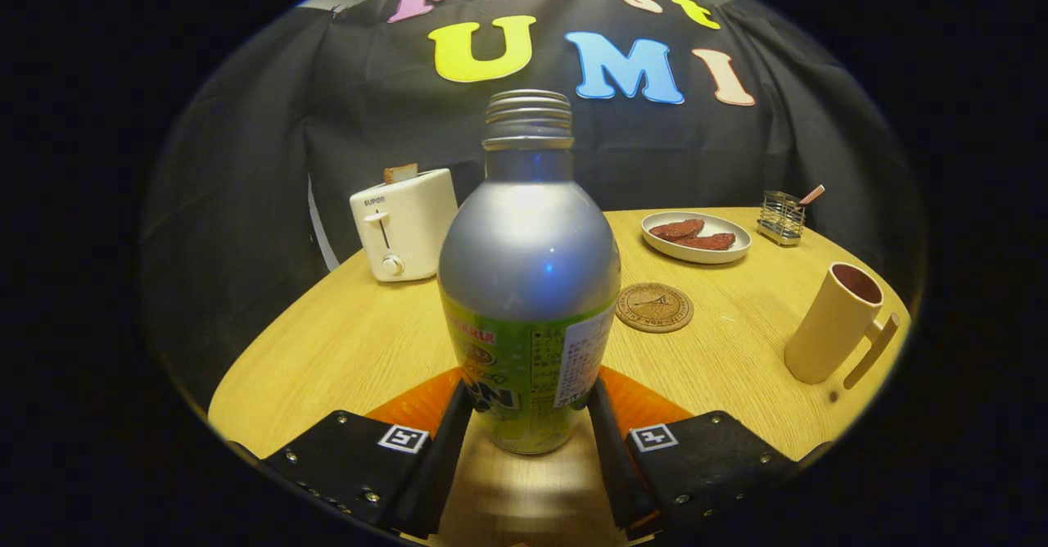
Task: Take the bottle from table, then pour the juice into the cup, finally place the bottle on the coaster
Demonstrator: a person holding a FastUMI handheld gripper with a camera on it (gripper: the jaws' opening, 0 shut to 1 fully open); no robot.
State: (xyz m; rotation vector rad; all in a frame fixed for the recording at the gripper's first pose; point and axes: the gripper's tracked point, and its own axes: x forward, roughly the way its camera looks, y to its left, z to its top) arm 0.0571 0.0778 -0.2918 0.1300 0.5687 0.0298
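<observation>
1. Bottle (528, 285) stands upright between my jaws (528, 416), both fingers pressed against its lower label, low enough to keep it steady for a tilt. Its cap is off, threads bare; I cannot tell how much juice is inside the metal body.
2. Beyond my jaws to the right, the coaster (653, 307) lies flat on the desk (352, 350). Farther right, the cup (835, 322) stands mouth up, its inside dark.
3. Plate (696, 237) beyond holds reddish pieces.
</observation>
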